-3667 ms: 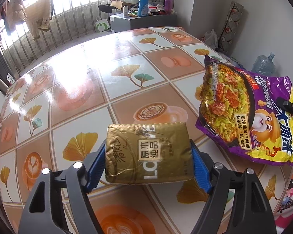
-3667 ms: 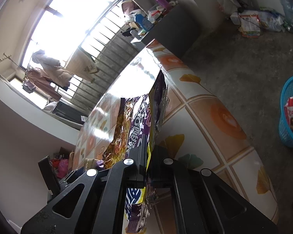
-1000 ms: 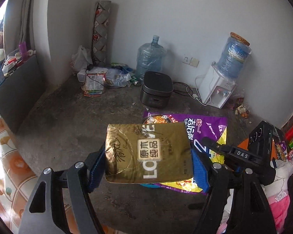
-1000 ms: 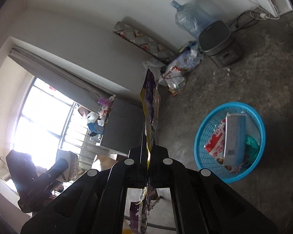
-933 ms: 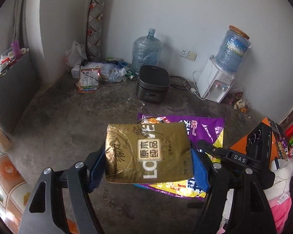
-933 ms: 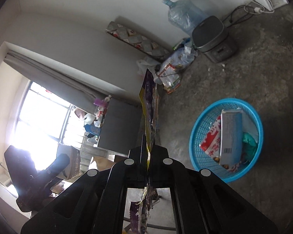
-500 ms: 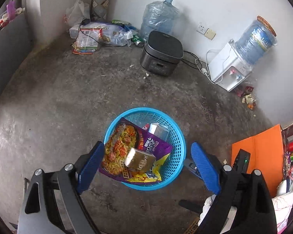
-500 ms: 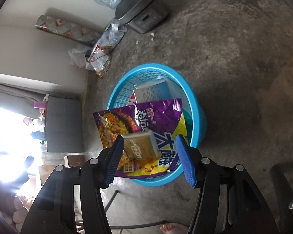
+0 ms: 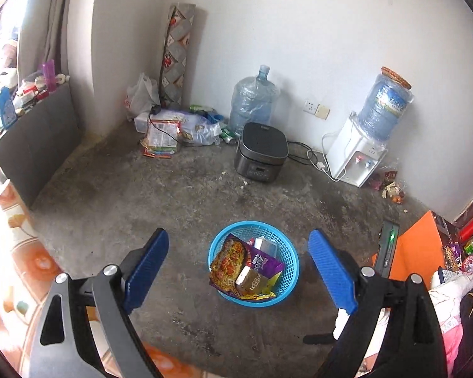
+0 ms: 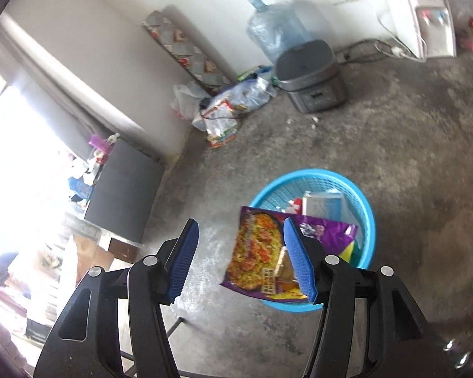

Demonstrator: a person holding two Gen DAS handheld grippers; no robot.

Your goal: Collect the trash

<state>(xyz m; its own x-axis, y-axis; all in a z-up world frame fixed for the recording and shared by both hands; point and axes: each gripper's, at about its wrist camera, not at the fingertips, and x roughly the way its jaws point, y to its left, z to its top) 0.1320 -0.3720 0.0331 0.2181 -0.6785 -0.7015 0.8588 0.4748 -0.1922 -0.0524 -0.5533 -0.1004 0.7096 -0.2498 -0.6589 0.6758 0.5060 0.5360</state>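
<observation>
A round blue basket [image 9: 294,271] [image 10: 362,208] stands on the concrete floor below both grippers. In it lies a purple noodle bag [image 9: 230,261] [image 10: 255,252], hanging over the near rim. A gold foil pack [image 9: 252,280] [image 10: 283,267] rests on the bag, partly behind a finger in the right wrist view. A white carton [image 9: 266,245] [image 10: 321,204] sits at the back of the basket. My left gripper [image 9: 238,234] hangs open above the basket with nothing between its blue pads. My right gripper [image 10: 240,222] is open and empty too, just left of the basket.
A dark rice cooker [image 9: 261,157], a water jug [image 9: 255,100] and a white dispenser [image 9: 356,157] line the far wall. Bags and wrappers [image 9: 173,129] lie in the corner. A grey cabinet [image 9: 34,145] and the tiled table [image 9: 12,252] are on the left, an orange board [image 9: 406,252] on the right.
The gold pack has left my left gripper and the purple bag my right; both now lie in the basket. Both grippers have opened and drawn back from the basket.
</observation>
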